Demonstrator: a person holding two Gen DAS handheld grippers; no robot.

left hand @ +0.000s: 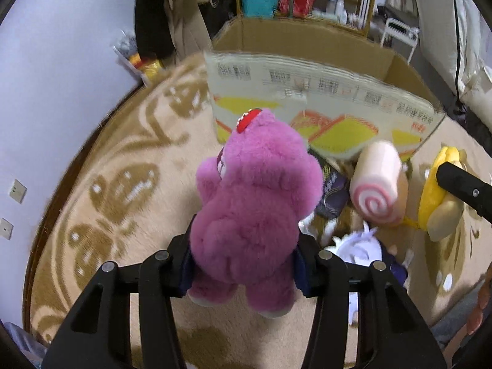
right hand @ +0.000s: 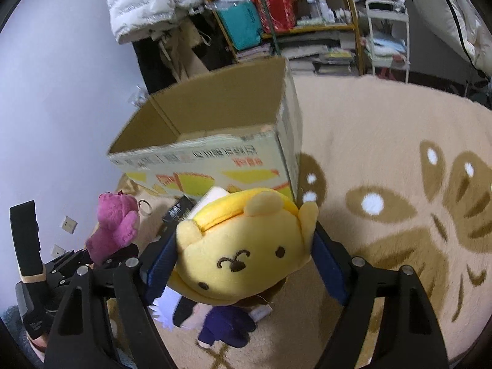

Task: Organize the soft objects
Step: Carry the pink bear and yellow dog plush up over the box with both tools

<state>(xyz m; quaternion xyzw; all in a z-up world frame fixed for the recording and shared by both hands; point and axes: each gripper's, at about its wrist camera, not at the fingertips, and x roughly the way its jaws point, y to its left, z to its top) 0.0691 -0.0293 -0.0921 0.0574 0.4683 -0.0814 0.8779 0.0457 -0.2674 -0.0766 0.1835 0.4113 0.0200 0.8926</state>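
The left gripper [left hand: 244, 264] clamps the pink plush bear [left hand: 255, 203] at six o'clock of the cardboard box [left hand: 307, 92]. The right gripper [right hand: 243, 261] squeezes the yellow plush dog [right hand: 243, 243], box at twelve o'clock.

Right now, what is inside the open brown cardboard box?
Only bare brown inner walls of the open brown cardboard box show, with a pale strip behind its front rim. The printed front wall hides the bottom.
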